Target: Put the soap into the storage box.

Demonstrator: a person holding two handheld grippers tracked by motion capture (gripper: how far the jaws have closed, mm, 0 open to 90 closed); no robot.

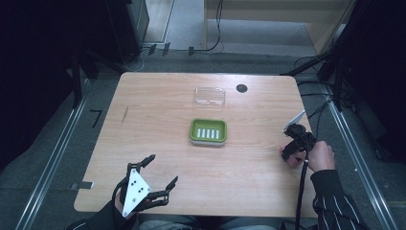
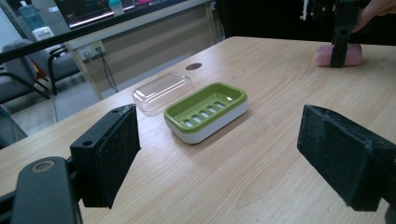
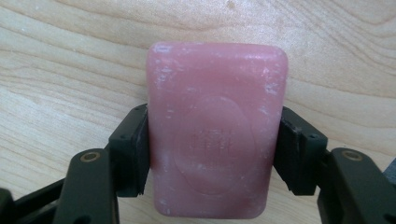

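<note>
Right claw [image 3: 212, 154] grips the pink soap bar [image 3: 215, 126], apparently resting on the desk [image 1: 158, 139]; left claw [image 2: 219, 158] spread wide, empty

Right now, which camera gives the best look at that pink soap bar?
The right gripper view: the soap is close up between its jaws. The left gripper view shows it small and far off; the high view barely shows it.

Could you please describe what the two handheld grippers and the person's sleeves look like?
Both grippers are black with two jaws faced in dark foam pads. The left gripper carries a grey three-cornered plate dotted with small holes. The right gripper has a pale plate and a black cable trailing towards the person. The right sleeve is dark with thin light stripes; the left sleeve is dark.
</note>
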